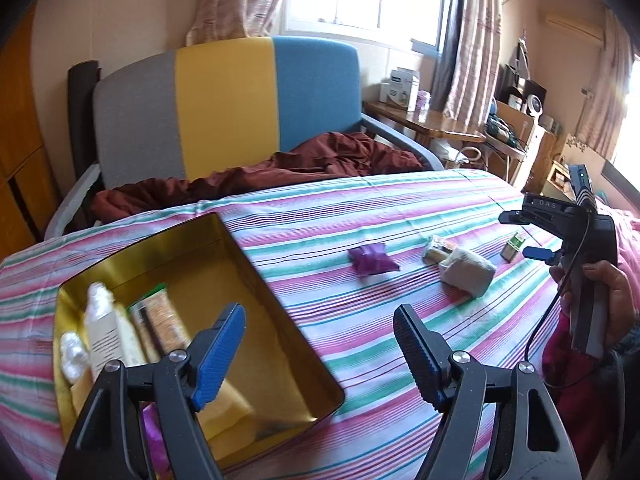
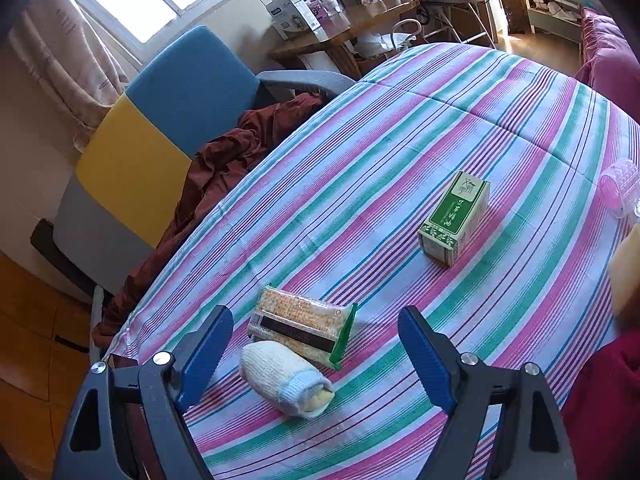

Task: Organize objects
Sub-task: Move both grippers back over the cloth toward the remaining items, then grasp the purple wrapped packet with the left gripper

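At the lower left of the left view, the gold tin point(image 1: 256, 276) already holds a bottle point(image 1: 102, 330), a snack pack point(image 1: 166, 320) and a few more things. The left gripper point(image 1: 320, 354) hangs over the tin's edge, released and empty. The right gripper point(image 2: 316, 360), also released, hovers above the sock point(image 2: 286, 384), with the cracker pack point(image 2: 302, 326) touching the sock just beyond. Farther up lie the green box point(image 2: 454, 218) and purple pouch point(image 1: 372, 260). At least 4 items seem left to be packed.

Black grippers point(image 1: 320, 356); blue ribbed pads; red sleeve point(image 1: 568, 376)

A rolled sock point(image 2: 286, 378) touches a snack packet point(image 2: 300, 326) between the spread fingers point(image 2: 206, 354); a green box point(image 2: 454, 218) lies well apart.
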`<state>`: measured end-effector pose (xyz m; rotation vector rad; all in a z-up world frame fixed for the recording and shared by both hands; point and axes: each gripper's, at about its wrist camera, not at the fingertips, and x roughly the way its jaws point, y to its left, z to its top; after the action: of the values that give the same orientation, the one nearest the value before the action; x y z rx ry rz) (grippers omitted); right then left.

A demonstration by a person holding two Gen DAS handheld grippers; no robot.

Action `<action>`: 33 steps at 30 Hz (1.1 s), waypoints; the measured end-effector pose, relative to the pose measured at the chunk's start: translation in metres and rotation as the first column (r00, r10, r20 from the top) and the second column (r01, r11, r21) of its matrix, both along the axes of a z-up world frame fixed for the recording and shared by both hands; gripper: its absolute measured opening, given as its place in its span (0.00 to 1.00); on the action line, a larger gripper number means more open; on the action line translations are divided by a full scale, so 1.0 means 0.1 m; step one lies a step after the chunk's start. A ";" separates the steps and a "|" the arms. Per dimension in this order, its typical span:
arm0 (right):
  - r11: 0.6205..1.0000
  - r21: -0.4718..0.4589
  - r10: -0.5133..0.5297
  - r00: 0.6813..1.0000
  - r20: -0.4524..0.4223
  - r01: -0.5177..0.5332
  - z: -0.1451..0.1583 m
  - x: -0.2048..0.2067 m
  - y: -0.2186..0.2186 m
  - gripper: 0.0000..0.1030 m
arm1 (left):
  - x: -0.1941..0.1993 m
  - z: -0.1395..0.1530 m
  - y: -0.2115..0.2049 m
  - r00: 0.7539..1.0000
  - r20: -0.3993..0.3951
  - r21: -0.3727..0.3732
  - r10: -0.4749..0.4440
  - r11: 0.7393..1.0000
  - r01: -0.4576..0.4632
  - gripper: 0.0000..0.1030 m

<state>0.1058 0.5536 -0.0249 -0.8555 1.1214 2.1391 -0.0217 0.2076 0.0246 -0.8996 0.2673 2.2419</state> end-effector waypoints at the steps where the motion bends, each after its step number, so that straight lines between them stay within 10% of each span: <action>1: 1.000 -0.007 0.002 1.000 -0.002 -0.002 -0.01 -0.01 0.00 0.84 | -0.01 -0.01 0.08 1.000 0.005 -0.005 -0.009 1.000 0.009 0.75; 28: 0.989 -0.063 0.133 0.991 -0.012 -0.134 -0.10 -0.21 -0.13 0.84 | -1.11 -0.97 1.82 0.967 0.250 -0.171 0.041 0.985 0.003 0.68; 33: 0.987 -0.048 0.155 0.988 -0.009 -0.155 -0.08 -0.26 -0.16 0.84 | -1.17 -1.13 1.94 0.964 0.266 -0.188 0.029 0.982 0.023 0.47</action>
<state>0.0802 0.5374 -0.0334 -0.9899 1.1473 2.2483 -0.1385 0.4014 -0.0882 -1.2920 0.3582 2.0909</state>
